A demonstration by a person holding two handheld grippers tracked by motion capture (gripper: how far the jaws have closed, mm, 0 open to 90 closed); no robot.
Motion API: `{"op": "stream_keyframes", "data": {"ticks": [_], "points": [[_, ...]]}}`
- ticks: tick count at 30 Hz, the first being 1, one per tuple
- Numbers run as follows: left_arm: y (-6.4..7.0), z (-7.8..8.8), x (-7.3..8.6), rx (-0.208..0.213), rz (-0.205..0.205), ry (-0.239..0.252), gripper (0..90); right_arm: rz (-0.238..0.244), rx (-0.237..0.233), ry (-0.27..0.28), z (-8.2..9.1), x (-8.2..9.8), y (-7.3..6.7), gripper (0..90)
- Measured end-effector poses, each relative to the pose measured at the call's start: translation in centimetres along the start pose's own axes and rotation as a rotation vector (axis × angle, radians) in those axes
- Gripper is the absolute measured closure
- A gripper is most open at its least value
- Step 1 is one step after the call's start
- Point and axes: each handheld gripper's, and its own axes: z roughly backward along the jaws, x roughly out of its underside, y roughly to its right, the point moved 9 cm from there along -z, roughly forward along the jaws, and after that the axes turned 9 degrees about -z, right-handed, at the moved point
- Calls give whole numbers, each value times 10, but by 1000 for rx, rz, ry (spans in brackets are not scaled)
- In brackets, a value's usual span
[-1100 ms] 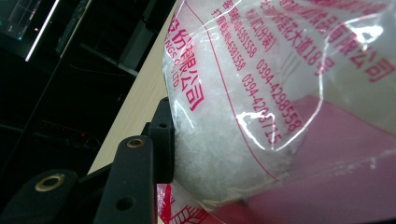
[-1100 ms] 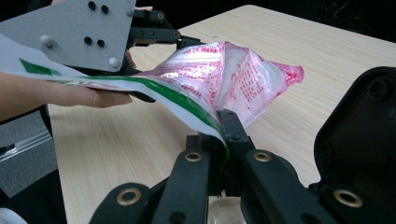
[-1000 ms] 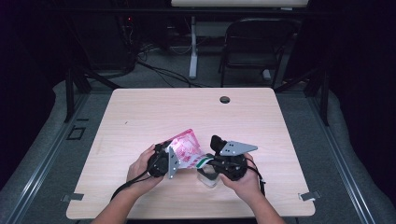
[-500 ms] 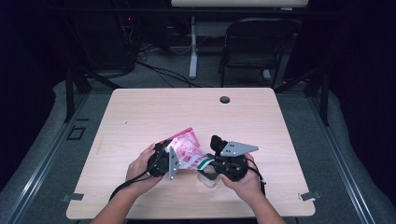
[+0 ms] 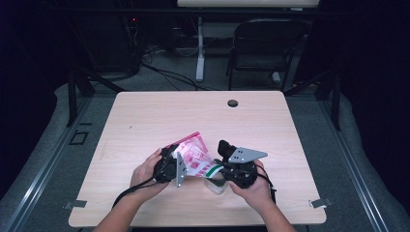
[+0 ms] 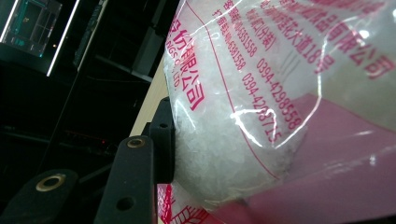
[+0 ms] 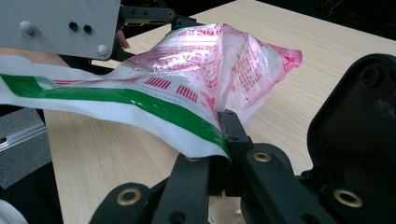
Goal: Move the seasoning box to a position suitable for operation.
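Dark room, black surround; chair [image 5: 263, 48] and cables on the floor beyond the far edge of the tabletop [image 5: 145, 121].

Tabletop: pale wood, rectangular, with a round dark grommet [image 5: 232, 103] near the middle of its far edge.

Bag [image 5: 193, 154]: clear plastic with red printing and a pink panel, holding white granules. It lies near the tabletop's near edge, well apart from the grommet, between the two tools. In the left gripper view its filled bulge [image 6: 261, 107] crowds the frame, red print and digits across it. One end of the bag runs out into a flat white strip with a green band [image 7: 130, 100].

Left tool [image 5: 175, 166]: held in the left hand [image 5: 147, 174], just left of the bag. Jaws part-way closed around the bag's filled body; one black pad [image 6: 163, 140] presses against the bulge, the other is hidden behind the plastic. Grasping the bag.

Right tool [image 5: 223, 170]: held in the right hand [image 5: 254, 191], just right of the bag, grey plate on top. Jaws clenched tight on the white-and-green strip, which is pinched between the pads [image 7: 231, 128] in the right gripper view.

Small clear item [image 5: 216, 186]: on the tabletop just below the right tool, touching the near side of it; too indistinct to identify.

Cable: trails from the left tool toward the tabletop's near edge.
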Motion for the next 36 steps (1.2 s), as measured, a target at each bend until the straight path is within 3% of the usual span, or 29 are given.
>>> {"op": "stream_keyframes", "data": {"ticks": [36], "points": [[-2,2,0,-21,-44,-17,603,-4,-3,-15,-2,3,0,898]]}}
